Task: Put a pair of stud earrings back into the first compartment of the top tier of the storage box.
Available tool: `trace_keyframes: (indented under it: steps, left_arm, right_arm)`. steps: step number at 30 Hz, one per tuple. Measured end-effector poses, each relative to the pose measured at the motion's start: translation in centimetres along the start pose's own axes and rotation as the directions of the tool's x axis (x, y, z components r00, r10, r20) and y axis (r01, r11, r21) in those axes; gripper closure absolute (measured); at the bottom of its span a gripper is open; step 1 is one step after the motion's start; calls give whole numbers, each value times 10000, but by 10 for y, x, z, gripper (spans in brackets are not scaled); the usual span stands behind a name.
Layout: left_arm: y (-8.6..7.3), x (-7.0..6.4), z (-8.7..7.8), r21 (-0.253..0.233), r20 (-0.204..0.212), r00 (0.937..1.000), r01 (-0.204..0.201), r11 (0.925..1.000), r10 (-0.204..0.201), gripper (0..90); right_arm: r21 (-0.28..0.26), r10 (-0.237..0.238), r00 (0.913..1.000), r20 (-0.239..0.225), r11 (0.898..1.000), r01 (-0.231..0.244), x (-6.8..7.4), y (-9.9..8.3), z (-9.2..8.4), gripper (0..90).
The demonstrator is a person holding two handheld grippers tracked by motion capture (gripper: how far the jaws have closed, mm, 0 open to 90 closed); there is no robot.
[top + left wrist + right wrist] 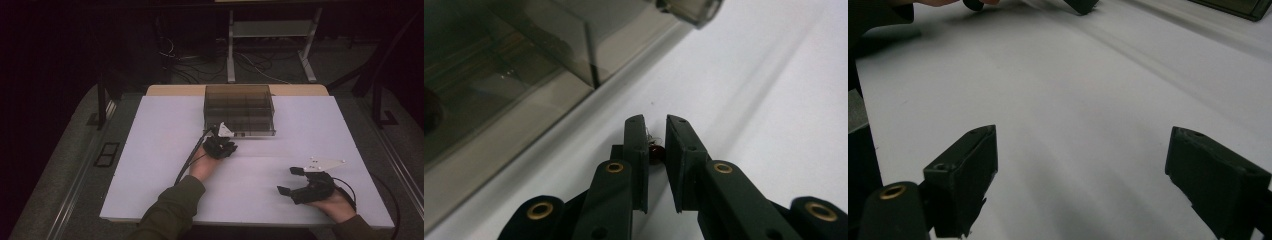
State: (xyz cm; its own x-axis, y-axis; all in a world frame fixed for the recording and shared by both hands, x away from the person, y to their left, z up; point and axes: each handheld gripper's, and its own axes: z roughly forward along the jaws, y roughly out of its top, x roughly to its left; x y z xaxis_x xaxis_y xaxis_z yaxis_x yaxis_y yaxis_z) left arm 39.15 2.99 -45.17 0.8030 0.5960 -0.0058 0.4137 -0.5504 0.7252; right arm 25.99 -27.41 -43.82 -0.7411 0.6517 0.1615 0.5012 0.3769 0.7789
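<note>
The room is dim: in the high view the floor and far background sink into near black, while the white table [160, 150] catches most of the light and reads pale lilac. That picture is soft and slightly grainy. Shadows on the tabletop are faint and diffuse, lying close under the hands. In the left gripper view the smoky box [499, 65] at the far left is blurred, with weak reflections on its wall. The right gripper view is low in contrast, its far edge out of focus.

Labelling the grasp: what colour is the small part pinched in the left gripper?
Dark red small part, clearest in the left gripper view.
</note>
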Motion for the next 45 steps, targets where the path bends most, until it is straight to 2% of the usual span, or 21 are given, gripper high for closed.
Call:
trace_keyframes:
  steps: [4,12,15,20,22,25,28,31,34,35,40,43,45]
  left_arm:
    - [-1,-1,-3,1,146,9999,71,10000,-71,789]
    - [-2,-8,-18,-26,745,9972,-46,10000,47,789]
    - [-1,-10,-27,-137,1113,9935,-220,9997,234,789]
    - [-2,-10,-40,-110,1432,9888,-398,9991,409,788]
    - [-2,-10,-42,-167,1507,9880,-317,9994,338,788]
    - [0,-3,-56,-398,1776,9839,-122,9991,191,788]
    - [2,0,-62,-502,1806,9835,-37,9987,128,789]
    - [10,9,-77,-793,1832,9829,-26,9968,171,788]
    - [14,13,-84,-976,1785,9838,7,9952,168,788]
    - [19,18,-91,-1192,1708,9852,79,9928,127,788]
    - [30,29,-101,-1436,1632,9864,37,9896,200,788]
    - [43,38,-104,-1812,1335,9909,78,9834,168,787]
    - [48,44,-103,-1841,1152,9932,75,9829,140,788]
  right_arm:
    - [4,-20,10000,-19,10000,20,0,0,0,129]
    - [15,-44,10000,-35,10000,45,1,0,-1,129]
    - [16,-63,10000,-34,10000,63,1,0,0,129]
    - [15,-39,10000,-24,10000,39,1,0,-1,129]
    - [4,-35,10000,-37,10000,35,1,0,-1,129]
    - [0,-56,10000,-35,10000,56,1,0,-1,129]
    - [-6,-54,10000,-28,10000,54,1,0,-1,129]
    - [5,-49,10000,-41,10000,49,1,-1,-1,129]
    - [-7,-54,10000,-33,10000,54,0,-1,-1,129]
    - [-4,-28,10000,-38,10000,28,-1,-1,-1,129]
    - [-6,31,10000,-79,10000,-31,-1,-1,0,129]
    - [1,10,9999,-128,10000,-10,-2,-1,1,129]
    - [-37,6,9999,-152,10000,-7,-3,-1,0,129]
